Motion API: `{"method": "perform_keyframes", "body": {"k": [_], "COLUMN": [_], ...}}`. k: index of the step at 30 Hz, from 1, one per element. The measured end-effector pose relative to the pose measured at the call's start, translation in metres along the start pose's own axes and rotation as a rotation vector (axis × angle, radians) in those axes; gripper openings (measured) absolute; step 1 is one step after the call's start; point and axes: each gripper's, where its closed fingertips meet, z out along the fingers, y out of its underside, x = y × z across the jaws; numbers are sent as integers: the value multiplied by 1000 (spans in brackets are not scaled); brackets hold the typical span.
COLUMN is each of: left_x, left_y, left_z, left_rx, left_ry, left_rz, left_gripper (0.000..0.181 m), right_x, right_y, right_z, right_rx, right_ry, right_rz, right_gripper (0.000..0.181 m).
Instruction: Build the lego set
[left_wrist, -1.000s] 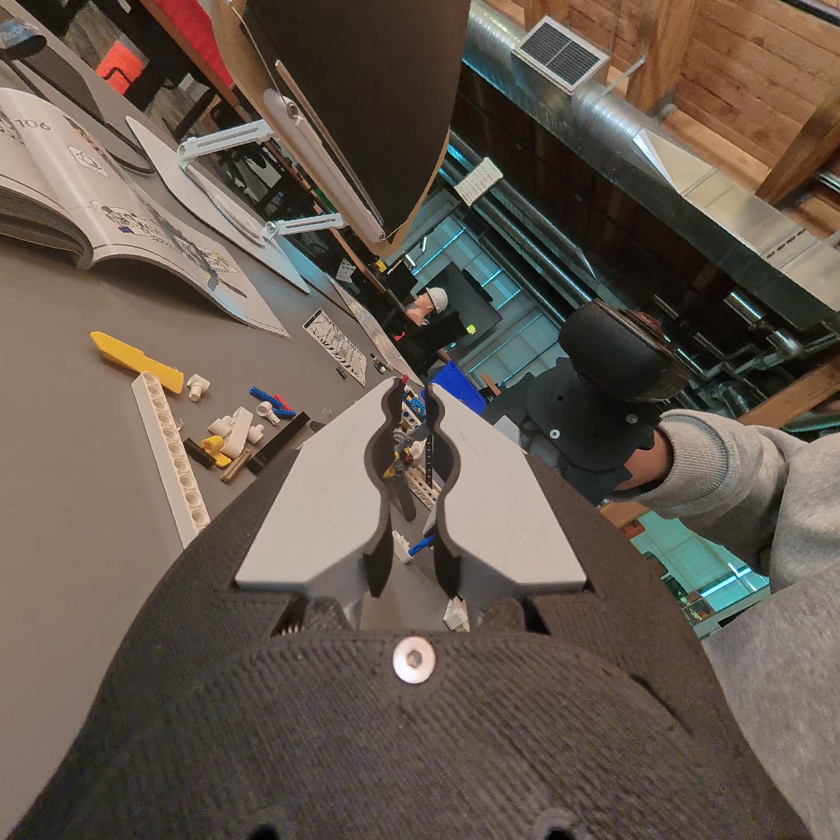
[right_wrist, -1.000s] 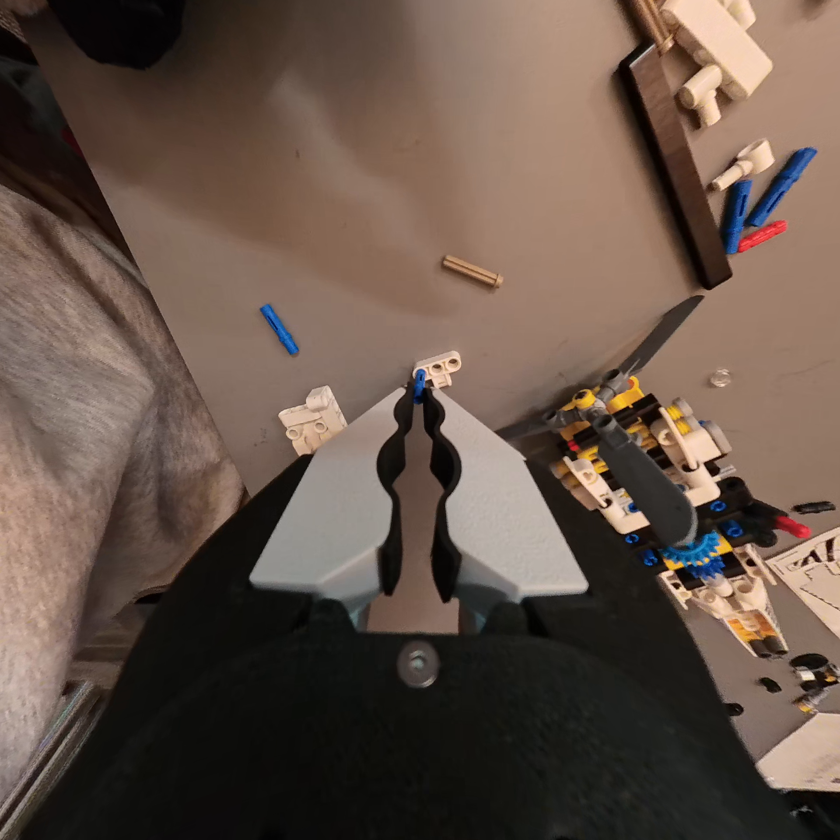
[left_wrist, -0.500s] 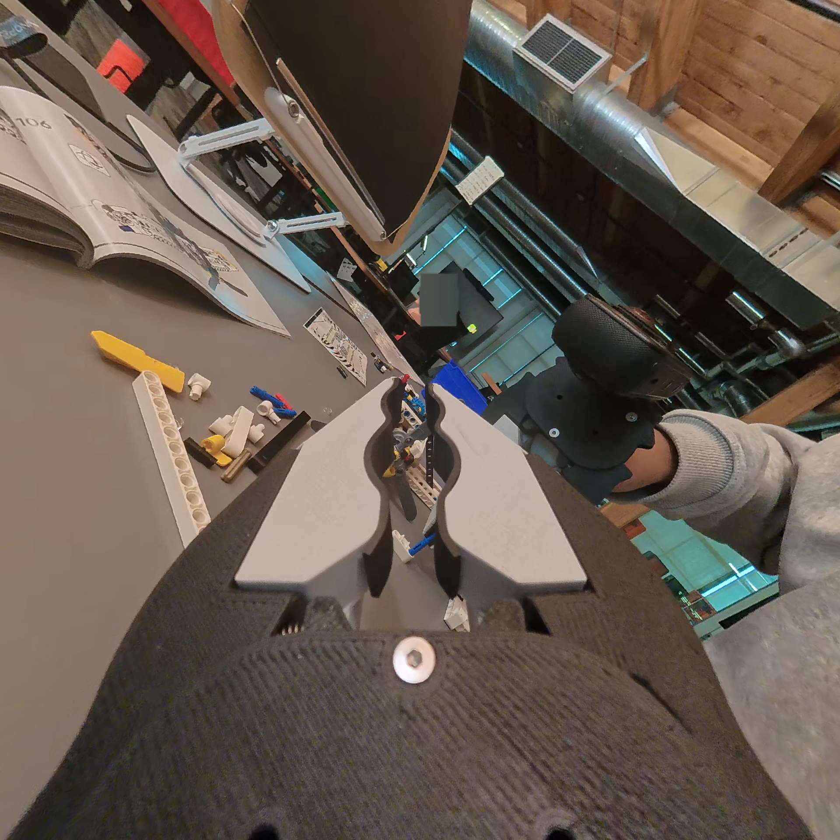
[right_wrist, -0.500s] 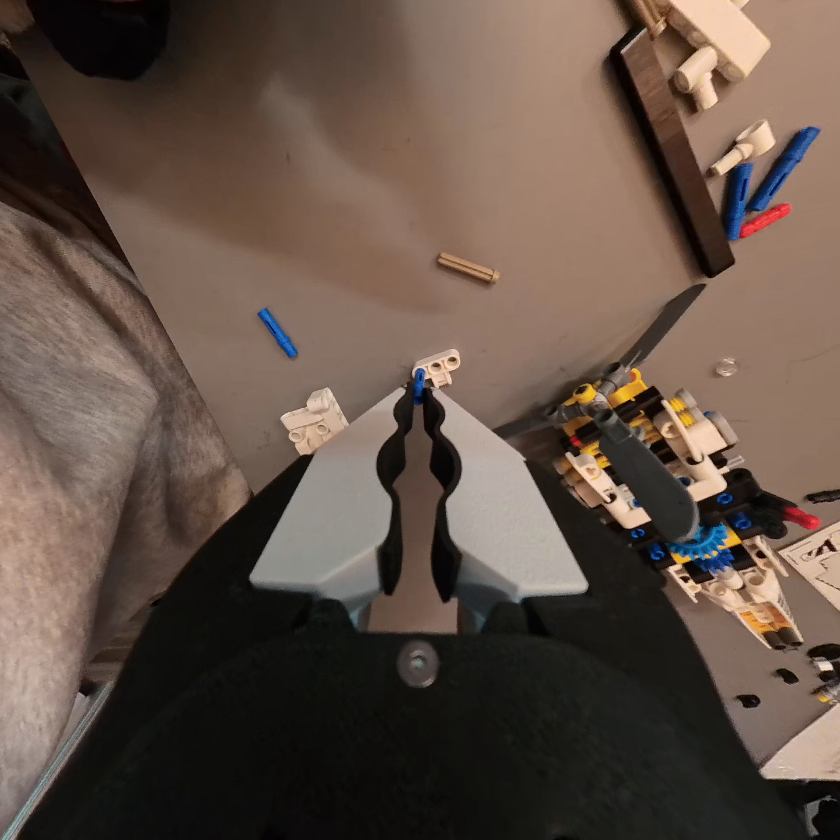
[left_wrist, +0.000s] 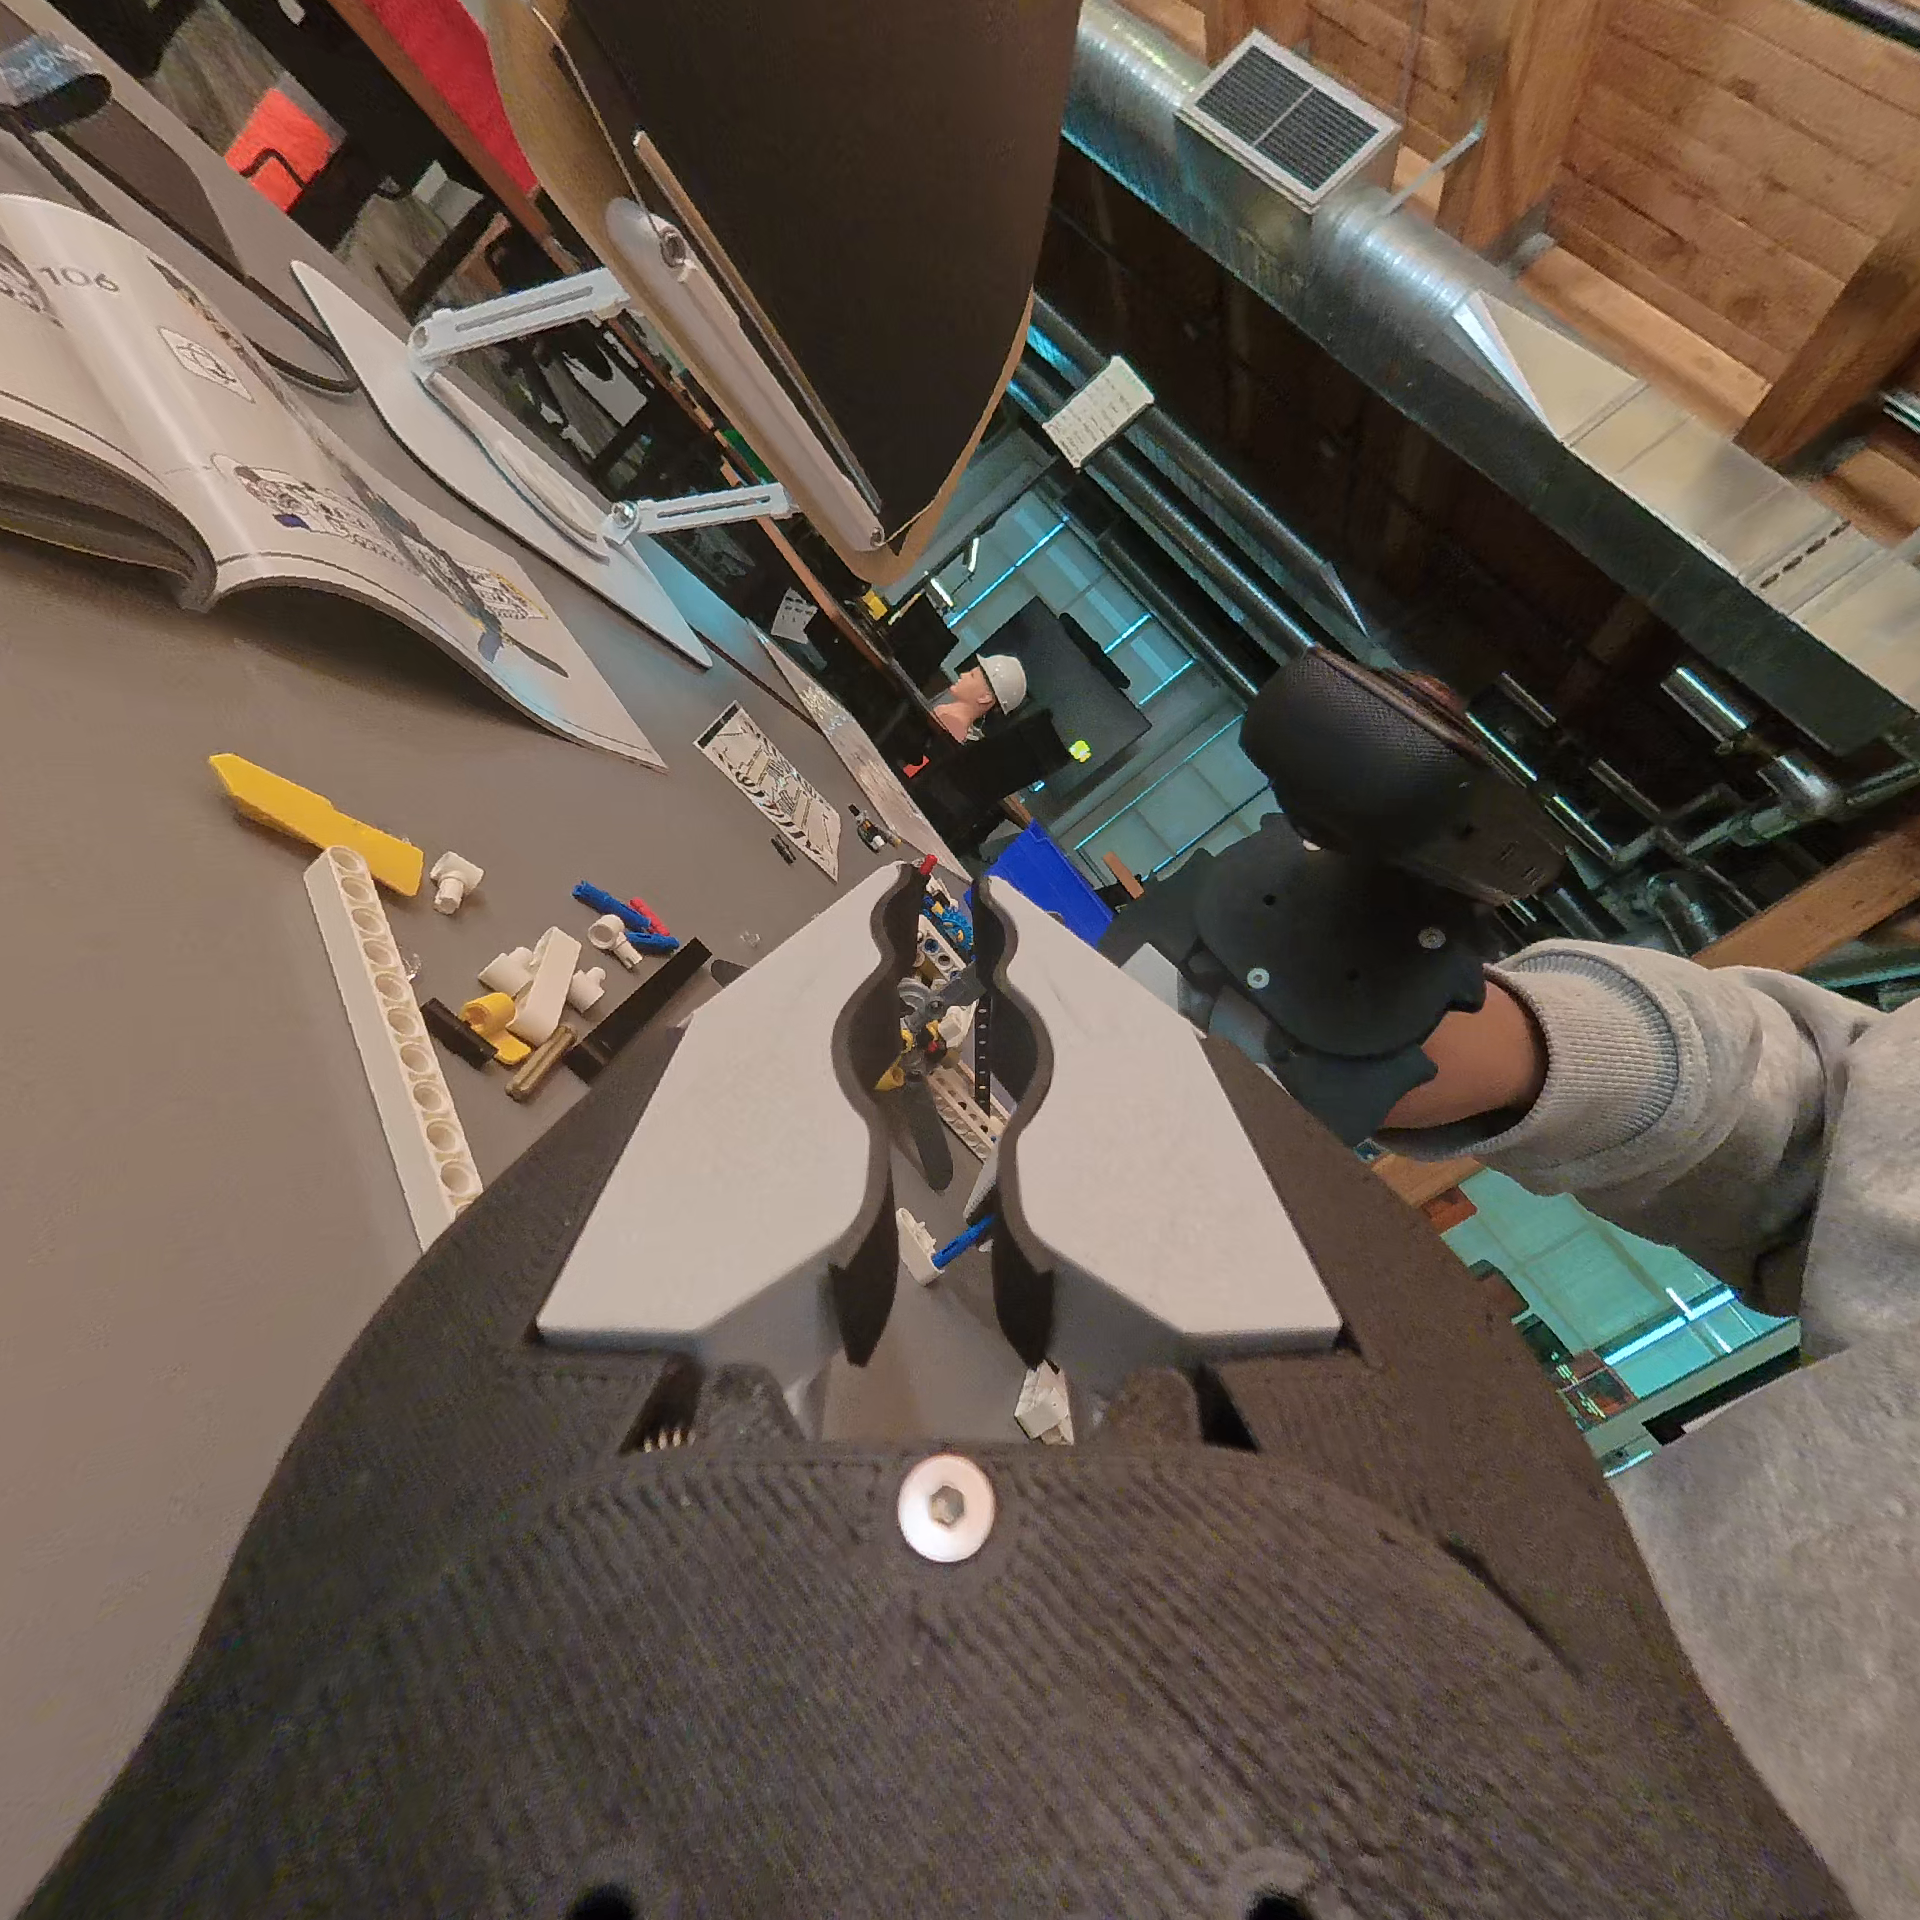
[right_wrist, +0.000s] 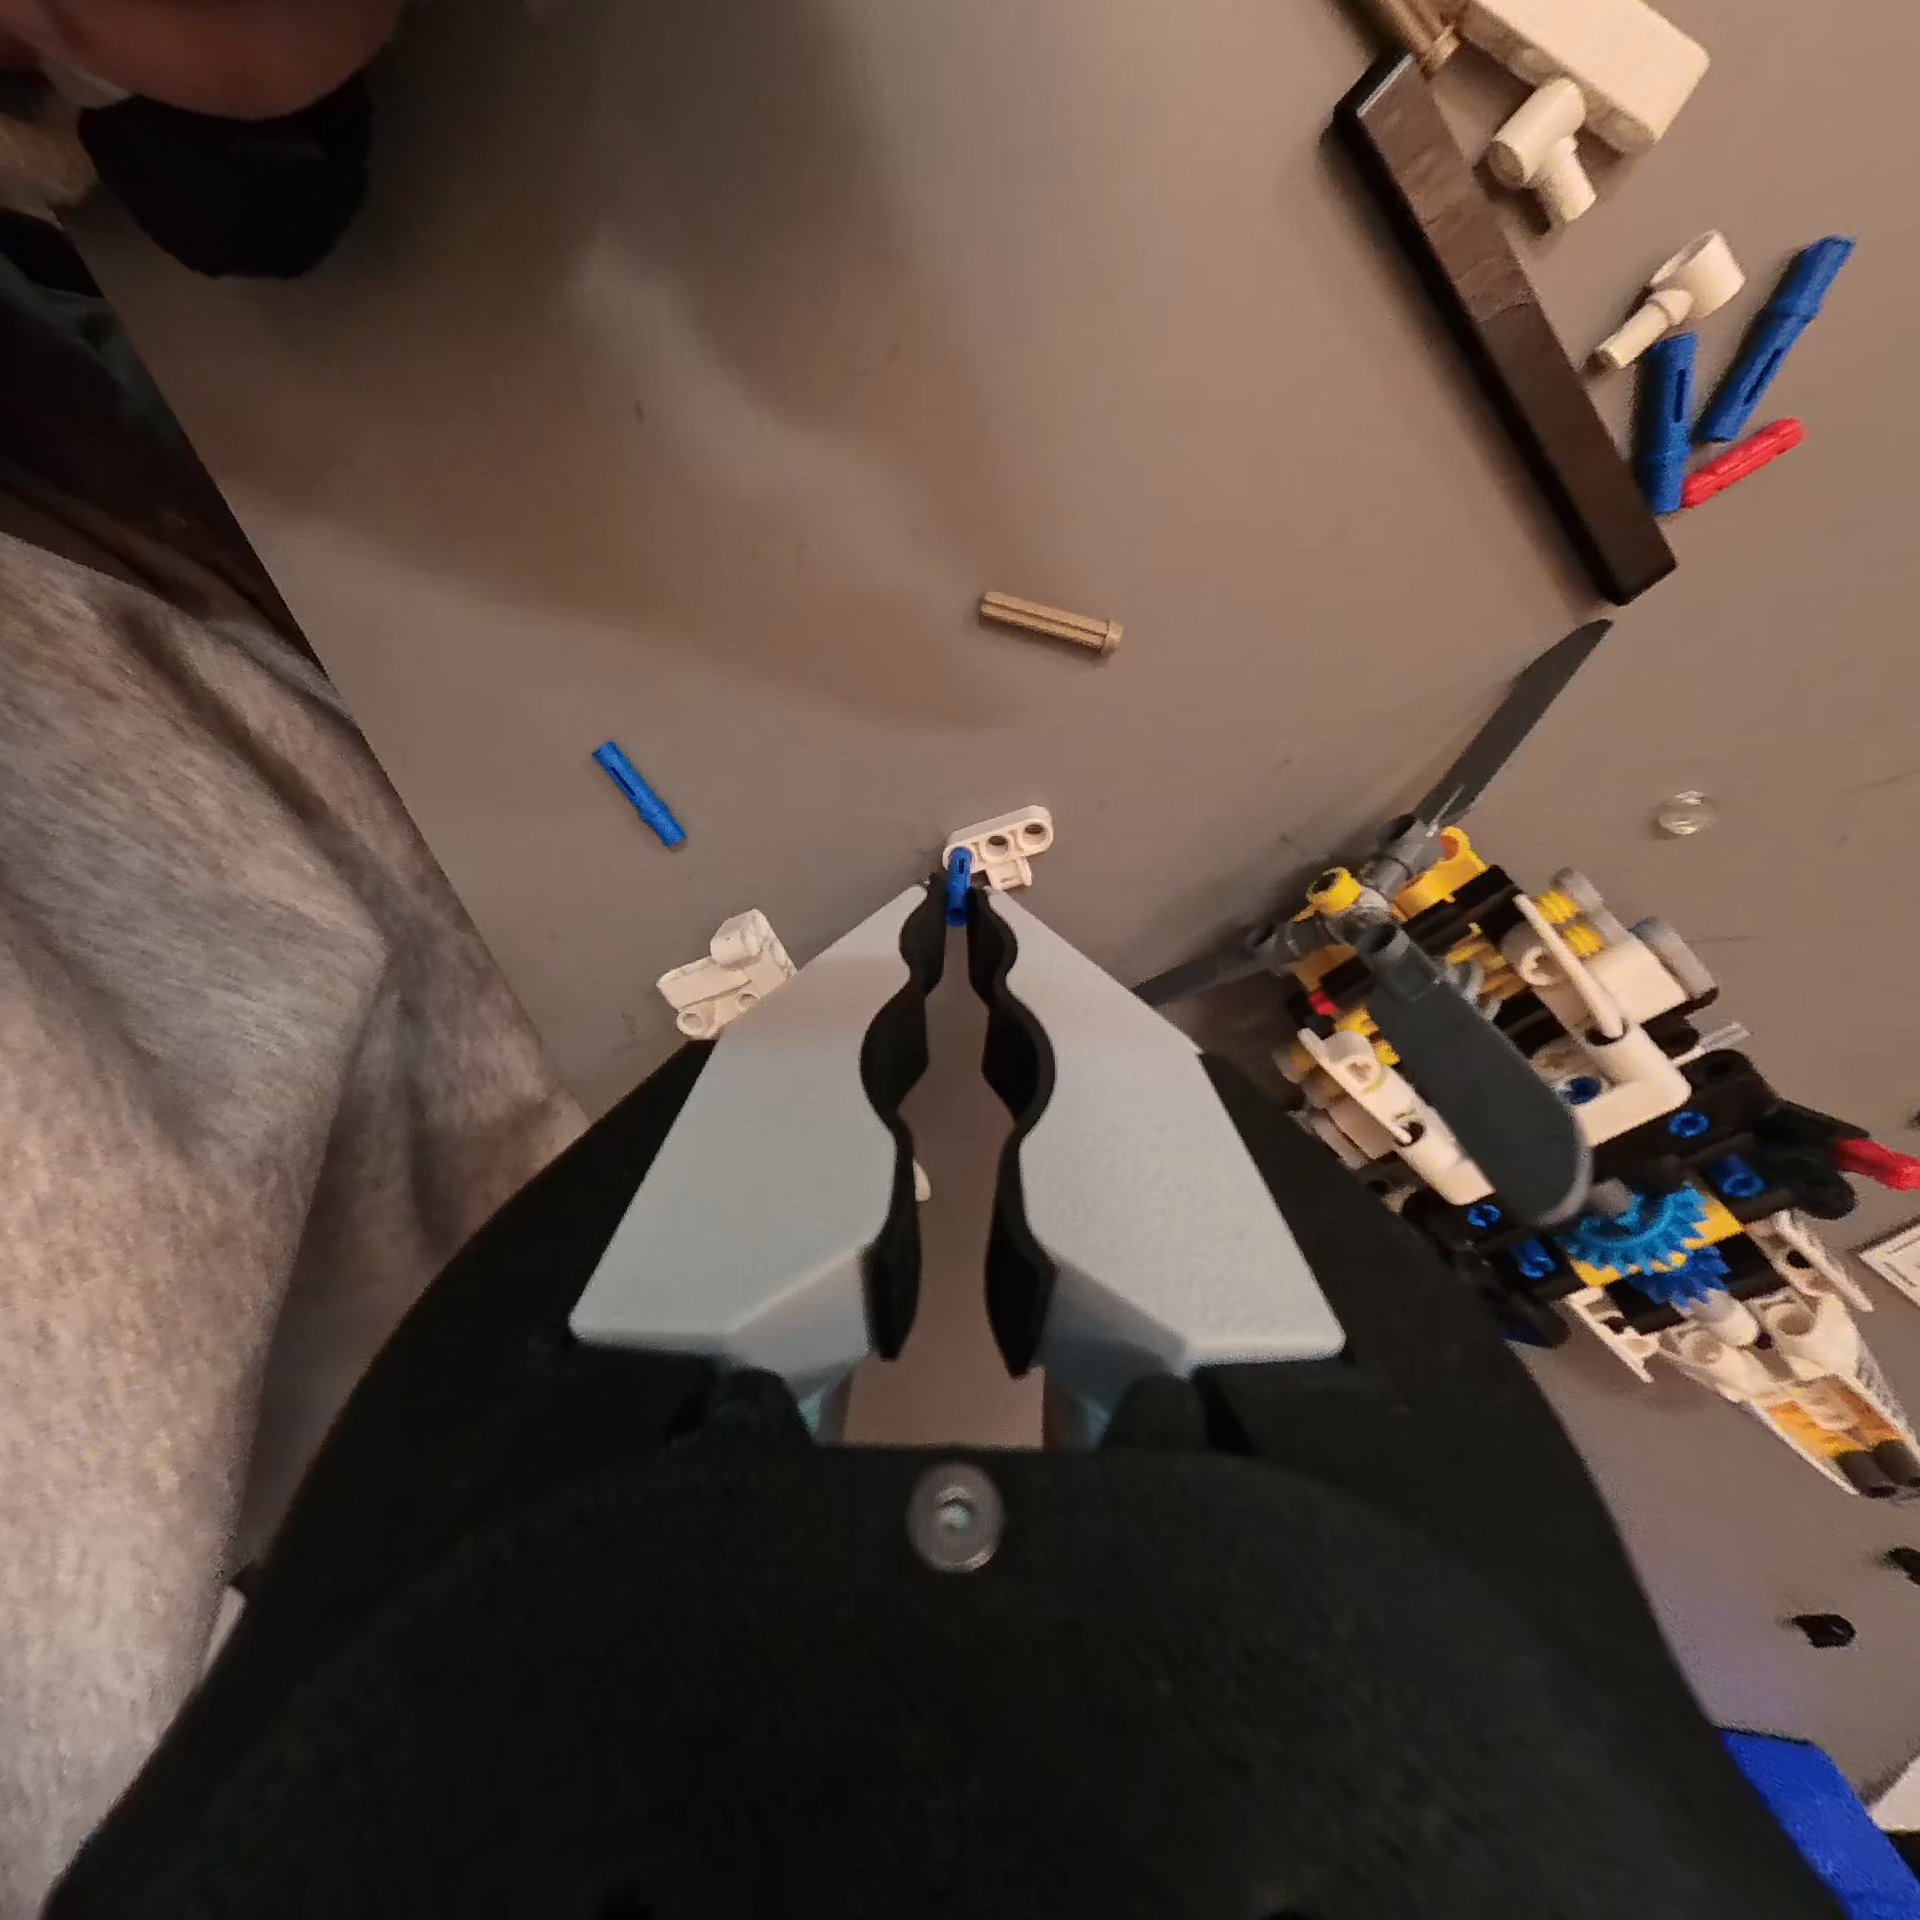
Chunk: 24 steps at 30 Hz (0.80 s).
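Hand-held gripper (right_wrist: 958, 902) pinches blue pin (right_wrist: 957, 871).

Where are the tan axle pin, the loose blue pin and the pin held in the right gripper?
tan axle pin (right_wrist: 1049, 621), right wrist view, mid-shaft.
loose blue pin (right_wrist: 638, 793), right wrist view, middle.
held blue pin (right_wrist: 957, 871), right wrist view, exposed end at the right gripper (right_wrist: 957, 906) fingertips.

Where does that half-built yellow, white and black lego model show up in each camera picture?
Left wrist view: the lego model shows in the gap of the left gripper, partly hidden.
Right wrist view: it lies at the right, beside the right gripper.
Shared landmark: the long black beam.
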Motion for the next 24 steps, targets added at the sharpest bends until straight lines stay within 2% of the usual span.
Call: {"method": "perform_keyframes", "body": {"k": [20, 24], "left_x": [-1, -1], "left_y": [0, -1], "left_z": [0, -1], "left_rx": [1, 4], "left_ry": [0, 7], "left_rz": [-8, -19], "left_gripper": [7, 8], "right_x": [0, 0], "right_y": [-8, -6], "right_z": [3, 2], "right_rx": [-61, -19], "right_ry": [25, 14], "right_rz": [-104, -87], "right_gripper": [2, 3]}}
